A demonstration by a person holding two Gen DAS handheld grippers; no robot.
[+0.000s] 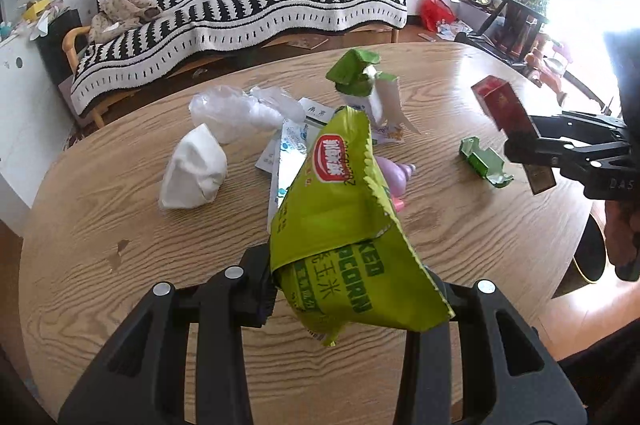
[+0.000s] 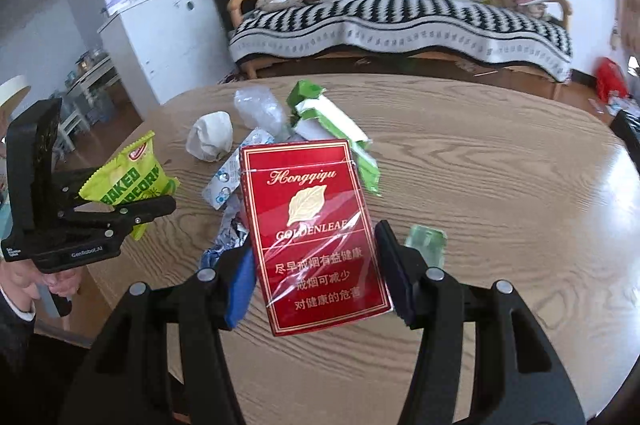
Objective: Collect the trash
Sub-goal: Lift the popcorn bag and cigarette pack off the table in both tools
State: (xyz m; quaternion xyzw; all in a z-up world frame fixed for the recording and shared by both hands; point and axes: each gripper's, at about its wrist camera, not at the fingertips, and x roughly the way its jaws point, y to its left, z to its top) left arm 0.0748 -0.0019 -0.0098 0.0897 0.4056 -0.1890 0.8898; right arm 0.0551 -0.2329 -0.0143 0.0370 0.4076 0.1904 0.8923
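The left claw (image 1: 352, 289) grips a crinkled lime-green popcorn snack bag (image 1: 340, 217), lifted above the round wood-grain tabletop (image 1: 120, 209). The right claw (image 2: 316, 273) clamps a red foil-wrapped cigarette pack (image 2: 316, 229) by its sides. Only the right wrist view shows the pack's gold leaf face and a white cabinet (image 2: 160, 37); only the left shows a purple plastic item (image 1: 394, 173).

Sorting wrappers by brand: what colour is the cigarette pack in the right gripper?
Red with gold lettering and a gold leaf: cigarette pack, clearest in the right wrist view.

The green snack bag (image 1: 340, 225) hides the purple item (image 1: 394, 175) and left hand-held gripper's (image 1: 352, 289) pads
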